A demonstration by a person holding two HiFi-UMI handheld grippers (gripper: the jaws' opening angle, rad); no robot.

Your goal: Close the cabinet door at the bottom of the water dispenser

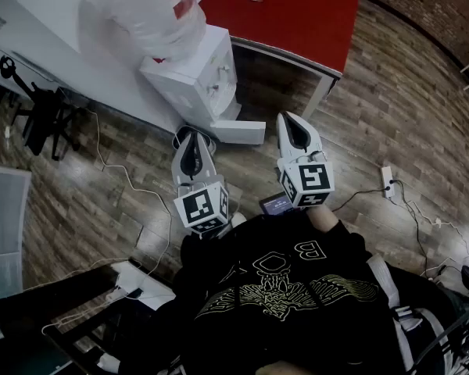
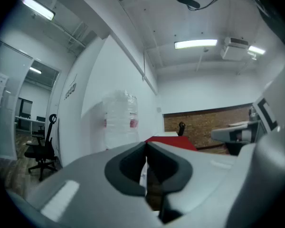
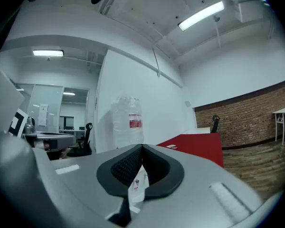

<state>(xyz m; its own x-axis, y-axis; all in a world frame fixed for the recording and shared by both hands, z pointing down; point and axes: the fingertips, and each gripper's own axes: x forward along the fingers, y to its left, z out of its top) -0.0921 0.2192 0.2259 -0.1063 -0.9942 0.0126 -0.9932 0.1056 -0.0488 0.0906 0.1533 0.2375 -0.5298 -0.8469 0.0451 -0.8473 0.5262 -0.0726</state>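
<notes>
The white water dispenser (image 1: 194, 78) stands against the wall with a clear bottle (image 1: 141, 6) on top. Its bottom cabinet door (image 1: 241, 131) stands swung out to the right, open. My left gripper (image 1: 192, 137) is held level just in front of the dispenser's base, jaws together and empty. My right gripper (image 1: 291, 122) hovers right of the open door, apart from it, also shut on nothing. In the left gripper view the left gripper (image 2: 146, 146) points at the bottle (image 2: 119, 118). In the right gripper view the right gripper (image 3: 142, 148) faces the bottle (image 3: 128, 120).
A red table (image 1: 297, 14) stands right behind the dispenser, its leg near the open door. A black office chair (image 1: 39, 116) is at the left. Cables and a power strip (image 1: 388, 180) lie on the wood floor. A small screen (image 1: 275, 204) sits between the grippers.
</notes>
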